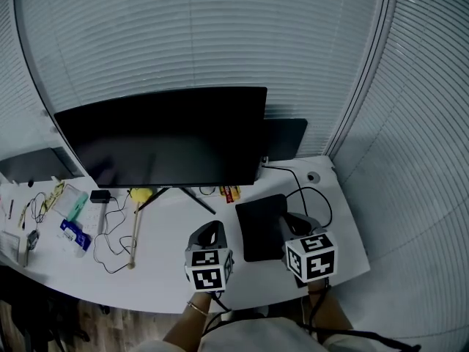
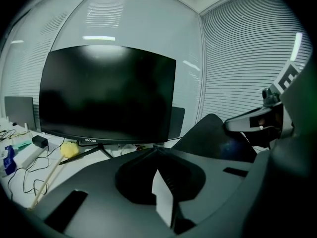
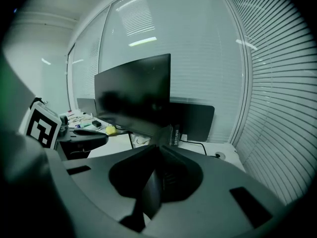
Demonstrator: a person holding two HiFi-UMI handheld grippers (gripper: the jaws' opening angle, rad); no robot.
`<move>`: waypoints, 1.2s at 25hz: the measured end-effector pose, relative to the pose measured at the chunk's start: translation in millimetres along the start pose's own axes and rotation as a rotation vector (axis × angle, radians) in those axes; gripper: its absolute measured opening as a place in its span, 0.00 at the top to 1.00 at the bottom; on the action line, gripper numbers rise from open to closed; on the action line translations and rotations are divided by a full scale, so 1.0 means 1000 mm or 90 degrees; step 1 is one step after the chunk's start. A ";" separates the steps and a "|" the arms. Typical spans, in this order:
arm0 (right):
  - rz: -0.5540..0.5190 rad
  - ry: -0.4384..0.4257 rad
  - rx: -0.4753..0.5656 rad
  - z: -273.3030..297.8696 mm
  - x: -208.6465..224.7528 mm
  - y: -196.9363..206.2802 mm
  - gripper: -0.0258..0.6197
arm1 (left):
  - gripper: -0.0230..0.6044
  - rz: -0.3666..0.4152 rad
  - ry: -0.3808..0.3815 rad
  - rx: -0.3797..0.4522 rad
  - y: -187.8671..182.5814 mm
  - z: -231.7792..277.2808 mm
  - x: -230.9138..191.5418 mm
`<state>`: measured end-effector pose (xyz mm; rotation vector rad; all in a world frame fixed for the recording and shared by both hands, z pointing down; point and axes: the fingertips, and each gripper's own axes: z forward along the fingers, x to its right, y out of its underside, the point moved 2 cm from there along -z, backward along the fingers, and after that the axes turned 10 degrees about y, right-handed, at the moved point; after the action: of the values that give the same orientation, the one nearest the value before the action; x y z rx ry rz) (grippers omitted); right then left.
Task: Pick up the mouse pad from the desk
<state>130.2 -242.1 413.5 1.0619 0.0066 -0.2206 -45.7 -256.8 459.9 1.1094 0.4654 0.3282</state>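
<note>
The white curved desk point(image 1: 165, 240) carries a black flat-panel monitor point(image 1: 165, 134) at 12 o'clock, a small black adapter point(image 1: 100, 196) at 10 o'clock and a yellow-headed wooden stick point(image 1: 135, 233) at 9 o'clock.

Matt black mouse pad point(image 1: 256, 229), smooth white desk point(image 1: 163, 268)

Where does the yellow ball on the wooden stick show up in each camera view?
Head view: yellow ball on a wooden stick, left of centre on the desk.
Left gripper view: lower left.
Right gripper view: left of centre, small.
Shared landmark: the flat black monitor just above it.
</note>
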 end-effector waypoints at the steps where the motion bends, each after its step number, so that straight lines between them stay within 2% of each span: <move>1: -0.004 0.001 0.005 -0.001 0.001 -0.004 0.89 | 0.94 0.002 0.002 0.004 -0.003 0.001 0.001; 8: -0.040 0.009 0.028 -0.006 0.013 -0.024 0.89 | 0.94 0.012 0.004 0.031 -0.023 0.006 0.004; 20: -0.066 0.034 0.102 -0.025 0.038 -0.078 0.89 | 0.94 0.021 0.003 0.076 -0.059 0.010 0.013; 30: -0.062 0.035 0.120 -0.029 0.048 -0.088 0.89 | 0.94 0.022 -0.005 0.092 -0.071 0.012 0.016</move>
<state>164.1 -266.7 318.3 1.2571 0.0887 -0.2843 -24.5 -287.8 396.6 1.2601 0.4690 0.3233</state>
